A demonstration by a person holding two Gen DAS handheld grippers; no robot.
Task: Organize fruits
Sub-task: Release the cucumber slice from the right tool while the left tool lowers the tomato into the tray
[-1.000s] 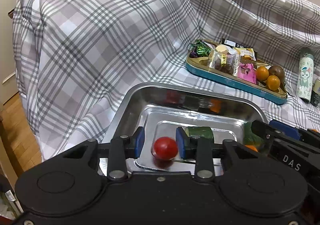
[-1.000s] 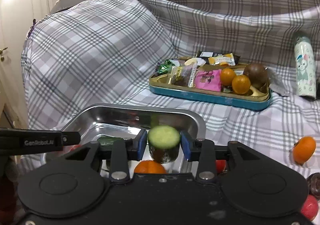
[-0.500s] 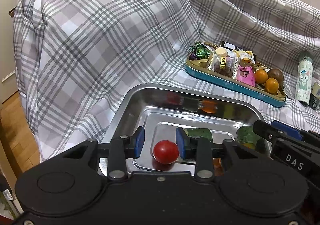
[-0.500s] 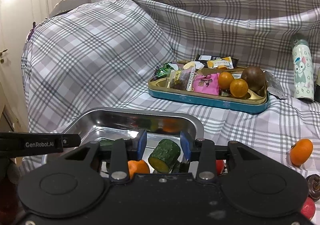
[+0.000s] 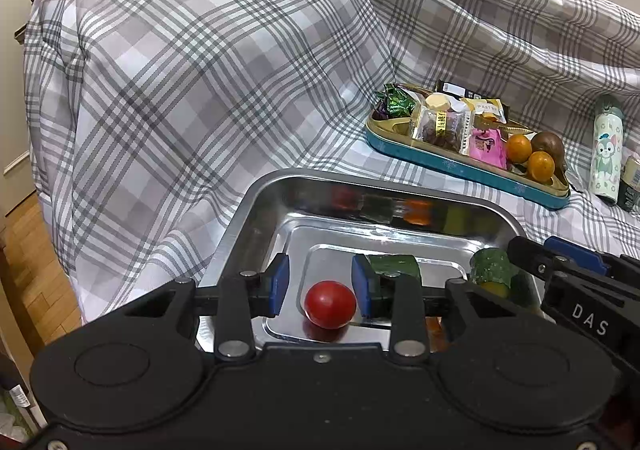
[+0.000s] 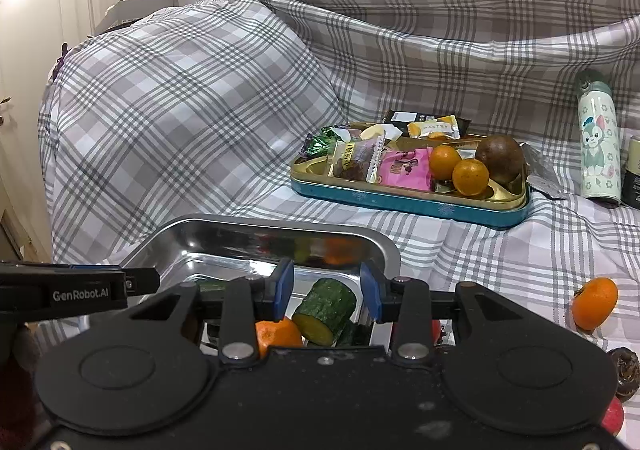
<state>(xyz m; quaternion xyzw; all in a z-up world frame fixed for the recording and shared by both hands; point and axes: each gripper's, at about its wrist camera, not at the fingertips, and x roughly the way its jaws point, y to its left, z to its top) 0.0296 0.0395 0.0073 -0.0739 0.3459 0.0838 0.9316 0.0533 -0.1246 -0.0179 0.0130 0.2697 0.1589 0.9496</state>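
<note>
So the whole setup sat on a sofa under a plaid sheet [image 5: 208,82], biggest thing in view by far. On the seat up front was a steel tray [image 5: 260,210], shiny enough to mirror the stuff inside it on its far wall. Further back to the right sat a teal tin [image 6: 400,202] packed with snack packets, two small oranges [image 6: 470,177] and a brown round fruit [image 6: 500,158] at its right end. Past that a bottle [image 6: 598,142] with a cartoon print stood upright against the sofa back.

Left gripper [image 5: 320,286] hung over the tray with its blue pads apart. A tomato [image 5: 330,305] lay on the tray floor between them, just beside the right pad but with a clear gap on the left, so not pinched. Behind its right pad lay a cucumber piece [image 5: 394,264].

Right gripper [image 6: 326,290] was also over the tray, pads apart, not clamped on anything. A second cucumber chunk [image 6: 326,310] lay tilted on its side in the tray below and between them, cut end facing the camera, with free space on both sides. An orange [image 6: 278,334] lay just beside it on the left, inside the tray too.

Out on the sheet to the right, well apart from the tray, sat a loose tangerine [image 6: 594,302], plus a dark brown thing [image 6: 626,372] and something red [image 6: 612,416] at the frame edge, too cut off to tell what
</note>
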